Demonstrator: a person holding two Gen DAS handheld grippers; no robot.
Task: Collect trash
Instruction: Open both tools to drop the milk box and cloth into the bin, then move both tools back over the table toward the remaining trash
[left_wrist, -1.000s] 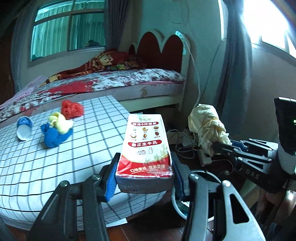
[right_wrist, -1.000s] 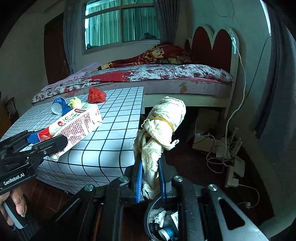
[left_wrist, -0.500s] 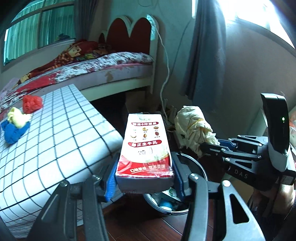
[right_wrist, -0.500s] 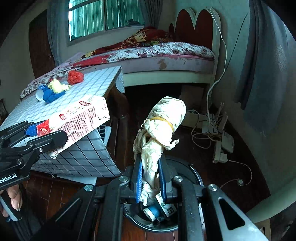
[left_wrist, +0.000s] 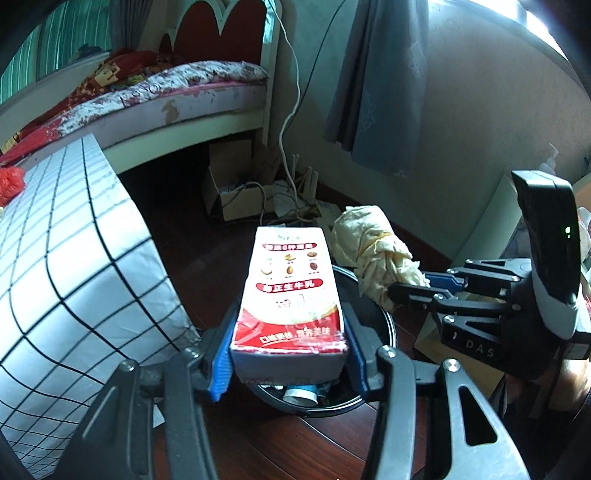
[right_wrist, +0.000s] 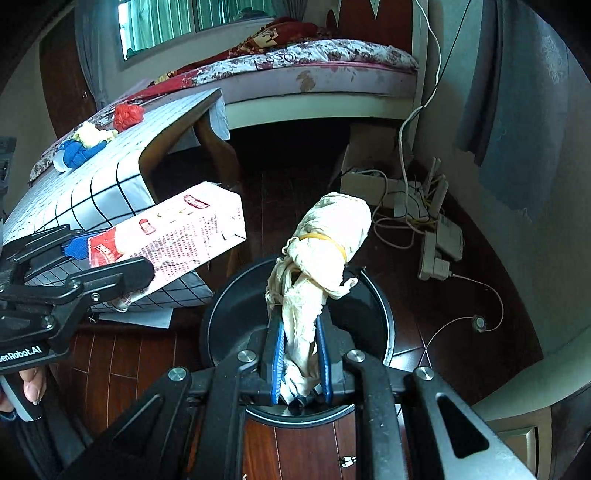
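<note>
My left gripper (left_wrist: 290, 354) is shut on a red and white milk carton (left_wrist: 291, 295) and holds it level above the near rim of a round black trash bin (left_wrist: 373, 376) on the floor. The carton also shows in the right wrist view (right_wrist: 173, 236). My right gripper (right_wrist: 299, 365) is shut on a crumpled cream bundle tied with a rubber band (right_wrist: 321, 254) and holds it over the bin (right_wrist: 229, 306). The bundle also shows in the left wrist view (left_wrist: 373, 247). Some trash lies in the bin.
A table with a white checked cloth (right_wrist: 96, 192) stands left of the bin, with a red wad (right_wrist: 127, 114), a yellow wad (right_wrist: 90, 133) and a blue item (right_wrist: 75, 155) on it. A bed (right_wrist: 314, 70) lies behind. Power strips and cables (right_wrist: 424, 221) lie on the wooden floor.
Both grippers have swung away from the table and down toward the floor. The carton and the bundle now hang over the trash bin. Both stay shut on their loads.
</note>
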